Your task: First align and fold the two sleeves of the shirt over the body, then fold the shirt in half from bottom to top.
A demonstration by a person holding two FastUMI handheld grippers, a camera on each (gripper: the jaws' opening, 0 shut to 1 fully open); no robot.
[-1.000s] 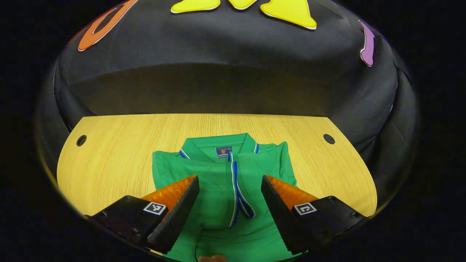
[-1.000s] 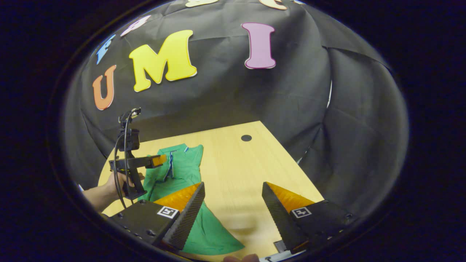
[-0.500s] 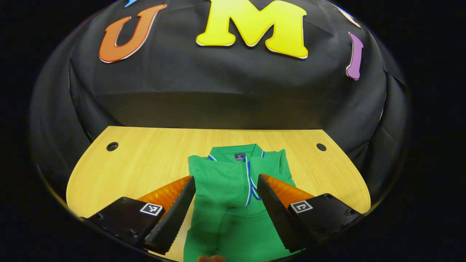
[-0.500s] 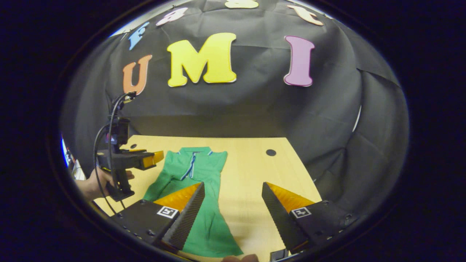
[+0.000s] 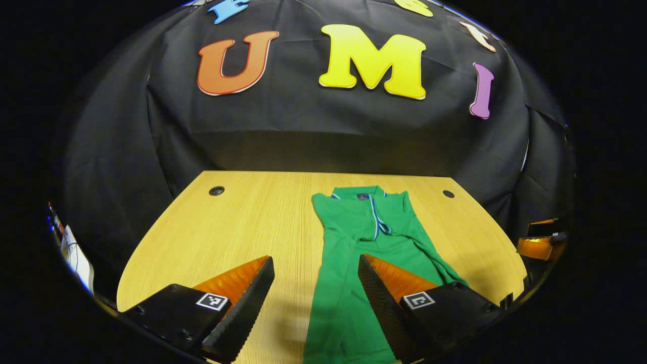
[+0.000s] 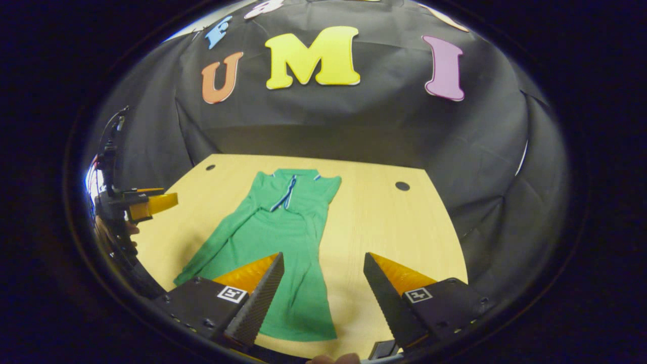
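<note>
A green polo shirt (image 5: 349, 283) lies flat on the wooden table (image 5: 242, 227), its collar (image 5: 366, 193) toward the far wall and its hem toward me. It looks long and narrow, with a folded strip of cloth along one side. My left gripper (image 5: 314, 260) hovers open over the near end, its right finger above the shirt's lower part. In the right gripper view the shirt (image 6: 283, 242) runs away from my right gripper (image 6: 323, 255), which is open and holds nothing. The left gripper (image 6: 149, 202) hangs at the far left, held by a hand (image 6: 108, 235).
The table has round cable holes at its far corners (image 5: 216, 190) (image 5: 448, 193). Black cloth walls close the back and both sides. Bare wood (image 6: 384, 227) lies right of the shirt, and more (image 5: 227, 237) on its left. The right gripper (image 5: 536, 245) shows at the table's right edge.
Both grippers have drawn back from the shirt, so more of it and the table shows. The left gripper has shifted left of it. The right gripper has turned to face the shirt.
</note>
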